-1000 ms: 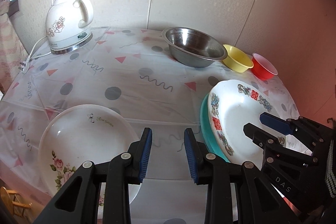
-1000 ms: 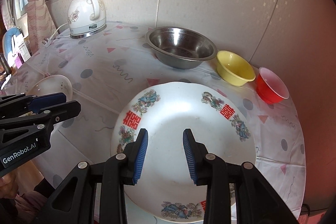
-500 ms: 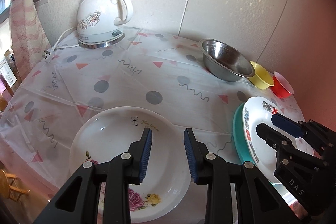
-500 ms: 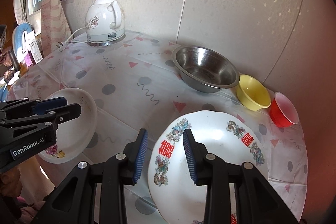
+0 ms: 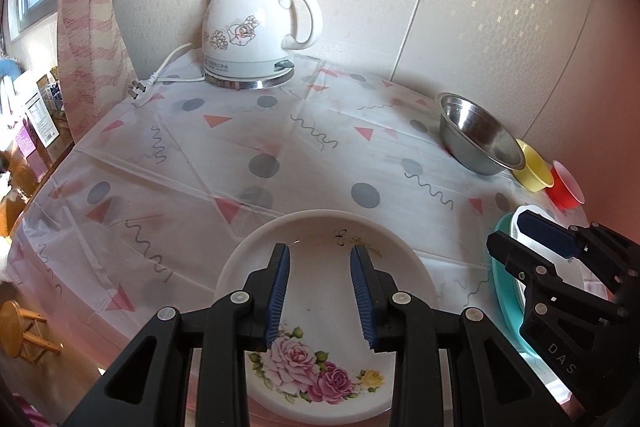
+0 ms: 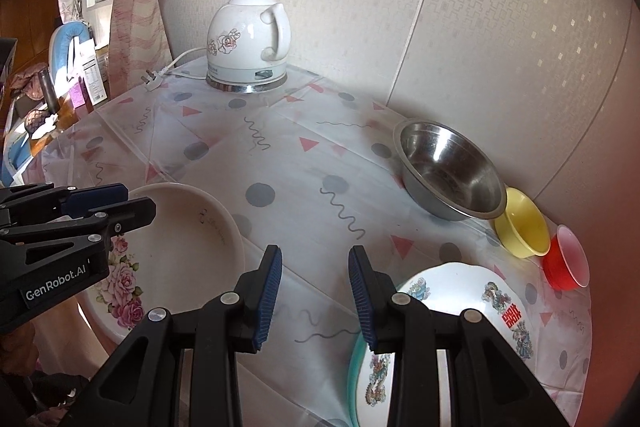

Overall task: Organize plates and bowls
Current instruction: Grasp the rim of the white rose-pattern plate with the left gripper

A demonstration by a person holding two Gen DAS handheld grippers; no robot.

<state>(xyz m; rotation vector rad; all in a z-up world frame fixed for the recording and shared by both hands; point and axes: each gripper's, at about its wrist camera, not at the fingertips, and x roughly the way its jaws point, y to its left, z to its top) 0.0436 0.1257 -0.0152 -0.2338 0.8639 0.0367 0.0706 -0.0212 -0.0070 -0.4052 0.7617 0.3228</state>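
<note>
My left gripper (image 5: 319,287) hangs over the white rose-painted plate (image 5: 320,355) at the near edge of the round table in its see-through dotted-and-triangled cloth (image 5: 280,147); its jaws stand apart with nothing between them, and I cannot tell whether the blue pads (image 5: 276,291) touch the plate's surface. My right gripper (image 6: 314,291) is likewise parted and empty, poised above bare cloth between that rose plate (image 6: 180,227) and the white plate with red characters and painted figures (image 6: 460,291), which sits on a teal plate (image 6: 354,367) whose rim shows under it at the left. Along the wall on the right runs a row, each just beside the next: a shiny steel bowl (image 6: 450,175), a small yellow bowl (image 6: 520,223) and a small red bowl (image 6: 568,261). At the far side stands a white flowered electric kettle (image 5: 256,31) on its metal base, its white cord and plug (image 5: 138,91) lying on the cloth. A pink-striped curtain (image 5: 92,27) hangs by the window to the left, and a small wooden stool (image 5: 24,331) stands on the floor below the table's edge.
</note>
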